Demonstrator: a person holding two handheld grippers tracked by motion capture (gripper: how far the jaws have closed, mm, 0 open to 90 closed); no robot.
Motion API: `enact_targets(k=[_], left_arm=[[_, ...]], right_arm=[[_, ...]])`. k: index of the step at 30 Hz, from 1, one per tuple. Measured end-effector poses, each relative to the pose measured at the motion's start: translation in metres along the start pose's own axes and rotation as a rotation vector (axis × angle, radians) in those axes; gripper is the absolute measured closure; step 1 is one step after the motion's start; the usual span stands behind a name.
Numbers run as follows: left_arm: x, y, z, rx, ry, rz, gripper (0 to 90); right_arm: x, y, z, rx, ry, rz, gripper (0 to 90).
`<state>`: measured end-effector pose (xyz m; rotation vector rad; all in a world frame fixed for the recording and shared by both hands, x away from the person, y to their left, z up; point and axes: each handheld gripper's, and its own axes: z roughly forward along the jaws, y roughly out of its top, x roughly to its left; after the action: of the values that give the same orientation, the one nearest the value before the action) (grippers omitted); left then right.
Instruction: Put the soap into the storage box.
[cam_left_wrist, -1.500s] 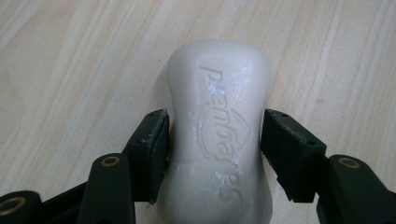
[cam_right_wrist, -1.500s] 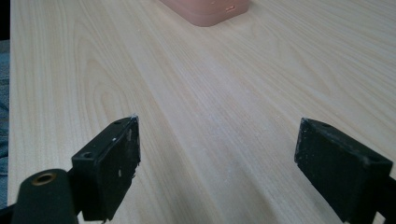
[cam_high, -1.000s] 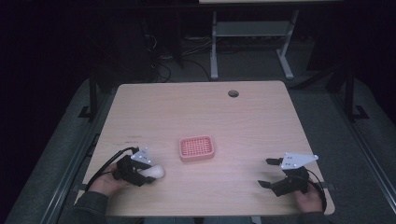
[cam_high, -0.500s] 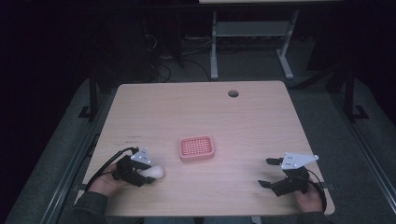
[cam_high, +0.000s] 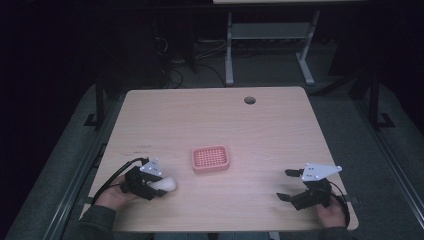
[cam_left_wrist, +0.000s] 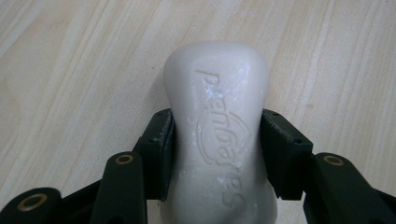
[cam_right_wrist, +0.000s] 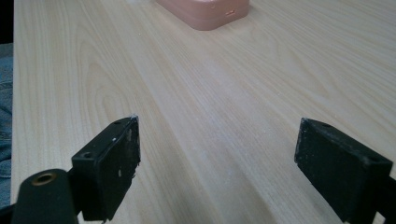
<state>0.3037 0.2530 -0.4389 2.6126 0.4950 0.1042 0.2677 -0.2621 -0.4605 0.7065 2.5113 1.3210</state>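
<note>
A white bar of soap (cam_left_wrist: 217, 135) with raised lettering lies on the wooden table, and my left gripper (cam_left_wrist: 217, 156) is shut on its narrow waist, one black pad pressing each side. From above, the soap (cam_high: 166, 184) pokes out of the left gripper (cam_high: 159, 186) near the table's front left. A pink soap dish (cam_high: 210, 158) with a gridded top sits at the table's middle, to the right of the soap. My right gripper (cam_high: 289, 184) rests at the front right, jaws wide apart with only bare table between them (cam_right_wrist: 217, 163). The pink dish (cam_right_wrist: 205, 10) lies far ahead of it.
The table (cam_high: 215, 120) has a round cable hole (cam_high: 249, 100) near its far edge. Beyond the far edge stands a grey metal desk frame (cam_high: 270, 40) on a dark floor. A cable (cam_high: 112, 177) trails from the left gripper over the front left edge.
</note>
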Motion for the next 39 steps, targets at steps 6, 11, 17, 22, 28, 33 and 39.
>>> enact_targets(k=[6, 11, 17, 22, 28, 33, 39], left_arm=[[-0.002, 0.000, -0.002, -0.002, 0.000, -0.007, 49.1], [0.000, 0.000, -0.005, 0.004, -0.002, -0.006, 49.1], [0.002, 0.007, -0.009, -0.008, -0.004, 0.005, 49.1], [0.003, 0.014, -0.011, -0.013, -0.005, 0.007, 49.1], [0.006, 0.025, -0.012, -0.008, -0.007, 0.025, 49.1], [0.007, 0.036, -0.011, 0.000, -0.007, 0.039, 49.1], [0.009, 0.048, -0.008, 0.008, -0.012, 0.055, 49.1]], right_arm=[[0.001, -0.001, -0.001, 0.006, -0.001, 0.012, 13.5], [0.001, -0.002, -0.002, 0.001, -0.002, 0.020, 13.5], [0.001, -0.002, -0.003, 0.002, -0.007, 0.027, 13.5], [0.002, -0.002, -0.003, -0.002, -0.008, 0.026, 13.5], [0.001, -0.003, -0.004, -0.006, -0.008, 0.028, 13.5], [0.001, -0.003, -0.004, -0.010, -0.008, 0.030, 13.5], [0.002, -0.003, -0.004, -0.010, -0.008, 0.026, 13.5]])
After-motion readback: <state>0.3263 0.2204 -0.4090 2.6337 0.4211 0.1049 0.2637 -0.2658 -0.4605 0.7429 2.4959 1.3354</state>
